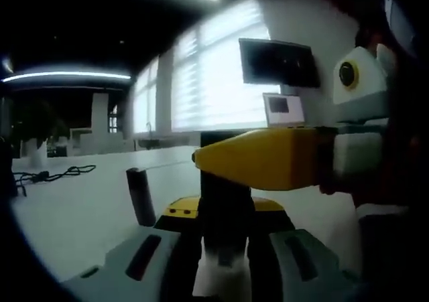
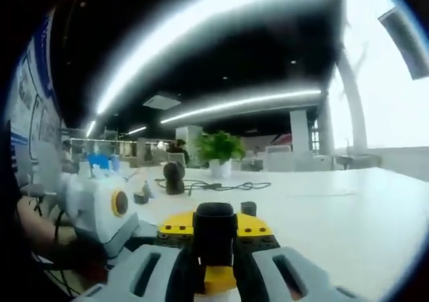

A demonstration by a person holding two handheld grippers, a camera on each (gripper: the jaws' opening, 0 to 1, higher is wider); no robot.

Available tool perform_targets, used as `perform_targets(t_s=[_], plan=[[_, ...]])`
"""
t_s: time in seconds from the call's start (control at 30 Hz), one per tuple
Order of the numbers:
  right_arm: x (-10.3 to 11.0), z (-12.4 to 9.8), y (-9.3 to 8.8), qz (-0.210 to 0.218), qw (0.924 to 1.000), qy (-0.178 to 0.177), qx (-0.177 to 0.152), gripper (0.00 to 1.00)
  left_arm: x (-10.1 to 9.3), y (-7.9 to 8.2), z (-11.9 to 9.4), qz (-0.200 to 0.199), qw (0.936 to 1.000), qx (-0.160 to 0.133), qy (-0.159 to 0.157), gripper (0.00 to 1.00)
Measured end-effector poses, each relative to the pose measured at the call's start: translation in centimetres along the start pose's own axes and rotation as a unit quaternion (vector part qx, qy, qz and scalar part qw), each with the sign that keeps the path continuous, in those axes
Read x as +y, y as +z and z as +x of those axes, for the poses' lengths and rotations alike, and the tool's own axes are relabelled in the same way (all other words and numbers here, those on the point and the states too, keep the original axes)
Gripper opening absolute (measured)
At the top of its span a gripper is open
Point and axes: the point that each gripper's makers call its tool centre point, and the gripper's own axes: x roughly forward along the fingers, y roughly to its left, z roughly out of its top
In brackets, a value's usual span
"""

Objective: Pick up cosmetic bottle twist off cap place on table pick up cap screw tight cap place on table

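Note:
The dark cosmetic bottle point(image 1: 226, 211) stands upright between the jaws of my left gripper point(image 1: 224, 238), which is shut on it. A pale part of the bottle shows low between the jaws. My right gripper point(image 1: 201, 158) reaches in from the right, its yellow fingers point(image 1: 268, 158) closed across the bottle's top. In the right gripper view the black cap point(image 2: 214, 230) sits clamped between the jaws of my right gripper point(image 2: 214, 252). Bottle and cap are held above the white table point(image 1: 87, 208).
A black cable point(image 1: 47, 176) lies at the table's far left. A wall monitor point(image 1: 278, 61) and a laptop point(image 1: 285, 108) stand behind. A potted plant point(image 2: 218, 148), a round black device point(image 2: 174, 178) and more cable point(image 2: 221, 185) sit further along the table point(image 2: 348, 215).

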Motion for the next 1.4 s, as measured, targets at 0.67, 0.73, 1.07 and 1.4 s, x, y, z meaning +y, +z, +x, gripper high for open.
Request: perform_targets(t_s=[0.67,0.73,1.07,1.4], plan=[[-0.8,-0.4,0.7,0.008,0.999,0.042,-0.014,0.29,0.1,-0.1,0.1,-0.016,0.9995,0.009,-0.027,0.15],[-0.3,-0.6,0.8,0.013,0.998,0.06,-0.016,0.29,0.2,-0.2,0.1,-0.016,0.9994,0.011,-0.03,0.15],[-0.8,-2.8,0.5,-0.011,0.992,0.124,-0.019,0.31,0.5,-0.2,-0.1,-0.028,0.9979,0.014,-0.056,0.15],[-2.1,-4.6,-0.1,0.015,0.9862,0.164,-0.007,0.3,-0.1,-0.1,-0.5,-0.035,0.9957,-0.003,-0.086,0.15]])
